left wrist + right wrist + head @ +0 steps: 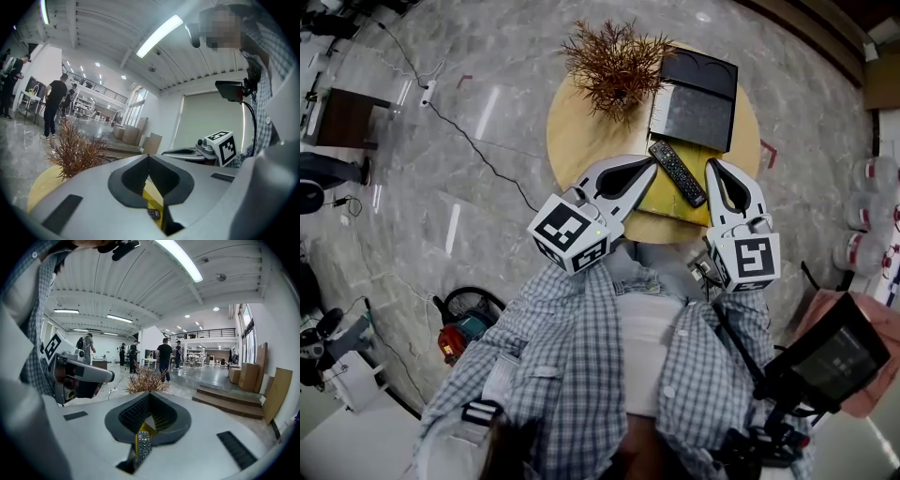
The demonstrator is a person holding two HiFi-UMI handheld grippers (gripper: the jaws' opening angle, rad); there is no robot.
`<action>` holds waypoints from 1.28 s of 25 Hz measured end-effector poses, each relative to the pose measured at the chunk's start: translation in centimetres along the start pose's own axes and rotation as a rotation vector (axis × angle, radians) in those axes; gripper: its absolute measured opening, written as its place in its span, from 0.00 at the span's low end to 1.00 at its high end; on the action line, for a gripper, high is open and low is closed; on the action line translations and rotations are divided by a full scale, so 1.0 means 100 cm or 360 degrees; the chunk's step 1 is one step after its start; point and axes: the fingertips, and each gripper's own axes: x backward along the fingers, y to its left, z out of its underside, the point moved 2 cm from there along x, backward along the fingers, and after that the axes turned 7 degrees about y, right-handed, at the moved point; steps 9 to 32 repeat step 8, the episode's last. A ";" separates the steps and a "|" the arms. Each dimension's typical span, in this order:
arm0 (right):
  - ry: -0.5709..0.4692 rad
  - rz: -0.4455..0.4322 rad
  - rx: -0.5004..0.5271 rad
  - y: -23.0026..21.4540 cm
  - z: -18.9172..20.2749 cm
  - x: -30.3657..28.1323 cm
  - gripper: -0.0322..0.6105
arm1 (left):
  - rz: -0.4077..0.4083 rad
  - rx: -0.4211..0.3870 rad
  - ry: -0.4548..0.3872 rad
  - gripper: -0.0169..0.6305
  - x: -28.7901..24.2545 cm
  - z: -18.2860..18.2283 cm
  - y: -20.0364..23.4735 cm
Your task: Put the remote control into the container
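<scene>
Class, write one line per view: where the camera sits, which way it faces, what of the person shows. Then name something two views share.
Head view: on the head, facing steeply down at the round table; shirt, left gripper and right gripper show.
Left gripper view: on the left gripper, along its shut jaws toward the dried plant; right gripper and shirt show.
Right gripper view: on the right gripper, along its shut jaws; left gripper and shirt show.
Shared: all three show the remote control.

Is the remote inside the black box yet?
No, it's out. The remote lies on the yellow mat, beside the black box.
</scene>
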 end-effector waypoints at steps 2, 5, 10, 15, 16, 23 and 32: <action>0.0004 0.0000 0.0000 0.000 0.001 -0.001 0.06 | 0.0006 0.0011 0.0003 0.04 0.000 0.001 0.001; 0.0008 -0.0006 0.0001 0.001 0.001 -0.001 0.06 | 0.0016 0.0041 0.0004 0.04 0.000 0.003 0.001; 0.0012 -0.0016 -0.0003 0.004 0.001 -0.001 0.06 | 0.0018 0.0050 0.0008 0.04 0.002 0.004 0.001; 0.0012 -0.0016 -0.0003 0.004 0.001 -0.001 0.06 | 0.0018 0.0050 0.0008 0.04 0.002 0.004 0.001; 0.0012 -0.0016 -0.0003 0.004 0.001 -0.001 0.06 | 0.0018 0.0050 0.0008 0.04 0.002 0.004 0.001; 0.0012 -0.0016 -0.0003 0.004 0.001 -0.001 0.06 | 0.0018 0.0050 0.0008 0.04 0.002 0.004 0.001; 0.0012 -0.0016 -0.0003 0.004 0.001 -0.001 0.06 | 0.0018 0.0050 0.0008 0.04 0.002 0.004 0.001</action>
